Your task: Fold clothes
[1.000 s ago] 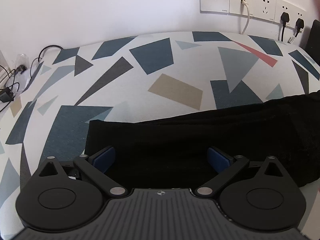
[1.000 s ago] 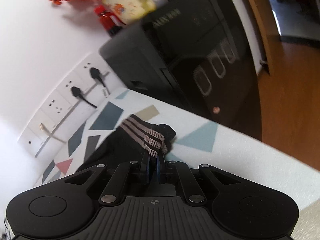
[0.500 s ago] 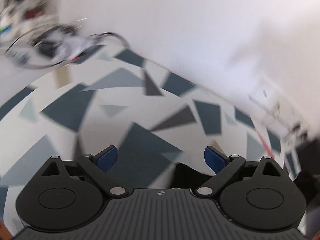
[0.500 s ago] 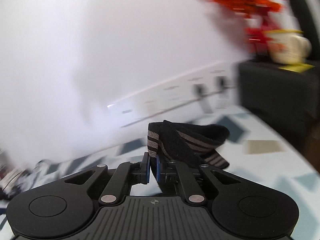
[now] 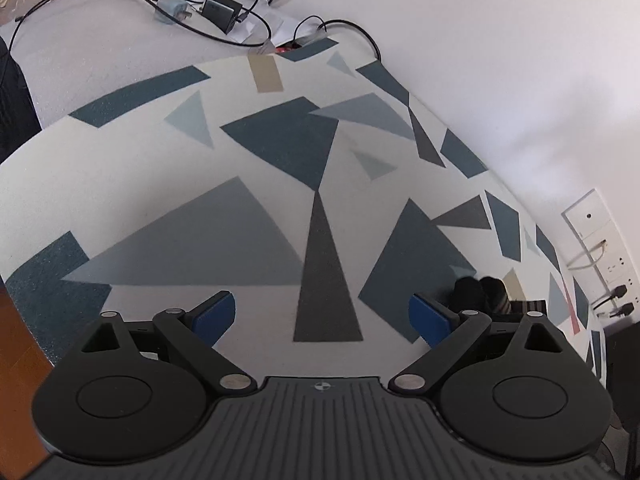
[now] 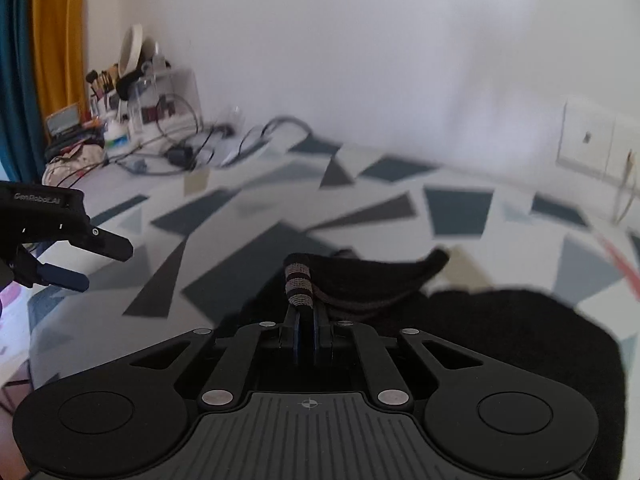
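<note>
A black garment (image 6: 500, 332) with a grey-striped cuff (image 6: 298, 286) lies on the patterned table cover (image 6: 456, 208). My right gripper (image 6: 306, 320) is shut on the striped cuff and holds that end lifted over the rest of the garment. My left gripper (image 5: 322, 316) is open and empty above bare table cover (image 5: 256, 184); a bit of the garment (image 5: 480, 292) shows past its right finger. The left gripper also shows in the right wrist view (image 6: 60, 256), to the left of the garment.
Cables and chargers (image 5: 216, 8) lie at the table's far end, with cosmetics and a mirror (image 6: 132, 76) beyond. Wall sockets (image 5: 600, 256) with plugs sit along the white wall. The table's near-left edge (image 5: 24, 320) drops to a wooden floor.
My right gripper has swung the held cuff from the table's right end towards the left, over the garment. My left gripper has left the garment and turned left, still open.
</note>
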A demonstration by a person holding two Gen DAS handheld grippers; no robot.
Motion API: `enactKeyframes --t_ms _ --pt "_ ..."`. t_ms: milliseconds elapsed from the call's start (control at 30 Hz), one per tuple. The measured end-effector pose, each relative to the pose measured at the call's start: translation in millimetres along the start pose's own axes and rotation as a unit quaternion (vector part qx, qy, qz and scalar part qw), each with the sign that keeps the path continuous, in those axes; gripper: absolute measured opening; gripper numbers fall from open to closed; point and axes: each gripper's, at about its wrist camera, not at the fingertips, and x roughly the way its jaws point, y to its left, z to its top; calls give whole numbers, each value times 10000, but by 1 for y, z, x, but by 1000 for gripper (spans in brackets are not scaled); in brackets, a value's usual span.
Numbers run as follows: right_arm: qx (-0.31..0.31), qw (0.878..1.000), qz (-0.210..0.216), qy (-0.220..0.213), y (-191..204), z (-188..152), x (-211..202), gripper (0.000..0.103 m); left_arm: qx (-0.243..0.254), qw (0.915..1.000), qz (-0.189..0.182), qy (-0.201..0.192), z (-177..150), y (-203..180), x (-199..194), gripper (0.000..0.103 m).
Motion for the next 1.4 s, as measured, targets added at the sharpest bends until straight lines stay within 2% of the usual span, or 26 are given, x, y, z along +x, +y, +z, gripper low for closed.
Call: enactKeyframes --t_ms 133,167,200,267,400,467,533,600,633,700,800,867,933,1067,1167,1267,1333,1367,1400 --pt "331 9994 36 89 -7 6 -7 11 127 9997 -160 159 2 -4 6 96" --pt "421 9991 32 89 -9 8 -10 20 167 9995 -179 184 3 -6 8 96" --pt "510 9987 27 89 -11 10 -12 34 174 9994 -213 190 5 -7 9 96" --pt "690 9976 18 89 -15 14 -18 51 156 9992 -298 199 8 -8 12 96" --pt "1070 9942 -5 90 -24 22 -29 57 207 9989 -382 202 12 -8 13 96" --pt "1783 9837 -137 198 -39 24 -21 57 279 9987 -379 220 12 -7 13 96" --pt "2493 9674 -263 346 -54 26 -11 55 264 9986 -381 273 11 -4 13 96" --pt "2552 9657 -273 393 -50 31 0 55 232 9985 -373 331 9 1 14 96" --pt "2326 9713 -241 431 -41 33 6 57 218 9985 -362 355 9 3 13 96" --pt "1841 9809 -250 577 -24 35 21 74 204 9984 -339 404 8 8 13 96" --pt "1250 9888 -319 744 -1 32 38 73 163 9983 -315 466 8 15 13 96" --pt "1091 9913 -186 709 10 31 40 71 154 9983 -306 465 8 19 12 96" --pt "895 9940 25 635 17 35 37 70 111 9985 -303 439 10 23 10 96" --pt "498 9977 -98 448 20 47 16 72 16 9989 -310 343 16 32 5 96" --pt "-36 9979 -190 616 20 45 7 77 51 9992 -216 325 18 36 5 96" --pt "-444 9929 -178 1091 28 33 15 77 133 9989 -160 418 18 38 9 96" --pt "-527 9927 -295 1048 34 26 20 72 168 9985 -189 476 17 38 10 96" --pt "-342 9941 -328 971 32 25 21 64 208 9984 -200 490 18 38 11 96" --pt "-145 9952 -355 896 30 24 22 51 248 9982 -211 504 18 38 11 96"
